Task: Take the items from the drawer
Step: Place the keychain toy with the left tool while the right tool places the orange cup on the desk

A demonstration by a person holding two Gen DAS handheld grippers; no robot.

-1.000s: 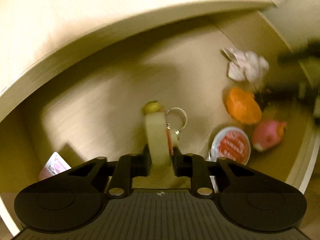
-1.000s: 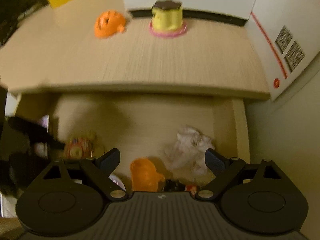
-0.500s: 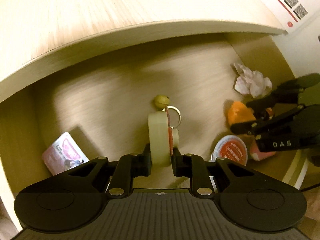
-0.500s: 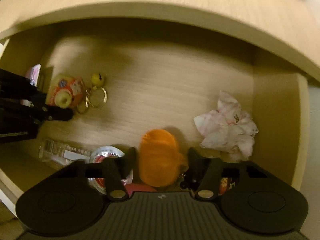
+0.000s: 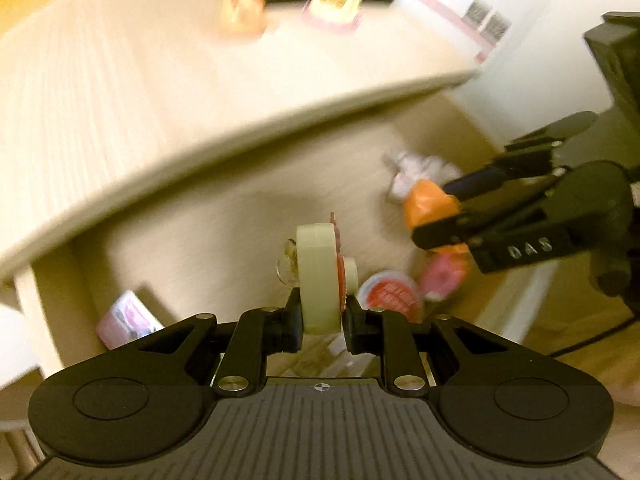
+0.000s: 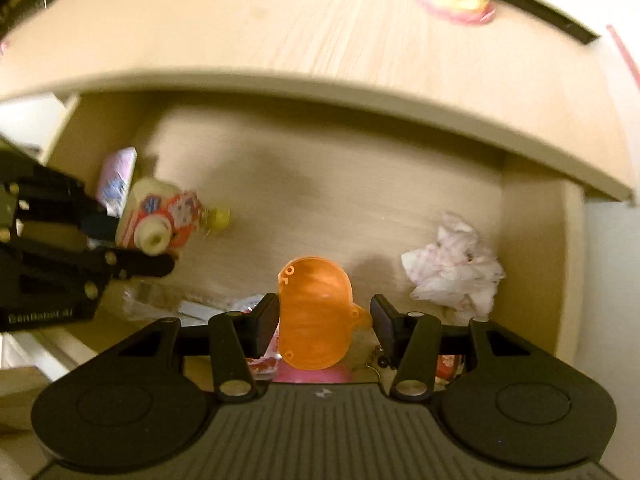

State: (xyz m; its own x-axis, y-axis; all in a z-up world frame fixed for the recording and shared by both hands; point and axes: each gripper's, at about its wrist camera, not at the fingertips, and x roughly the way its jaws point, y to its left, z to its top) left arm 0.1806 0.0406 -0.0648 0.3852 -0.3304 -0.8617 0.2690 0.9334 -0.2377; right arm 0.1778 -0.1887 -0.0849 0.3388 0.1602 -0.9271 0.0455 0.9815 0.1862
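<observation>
Left tool (image 5: 322, 322) clamps the toy wheel (image 5: 318, 280) edge-on for lifting clear of the drawer (image 6: 360, 200); right tool (image 6: 324, 322) grips the orange shell (image 6: 314, 316), bench (image 6: 320, 40) next.

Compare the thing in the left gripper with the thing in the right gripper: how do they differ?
The left gripper holds a pale cream disc toy with a red printed face, edge-on and thick. The right gripper holds an orange plastic piece, plain, flat and wider. The disc toy carries a key ring; none shows on the orange piece. Both are clamped over the open drawer.
</observation>
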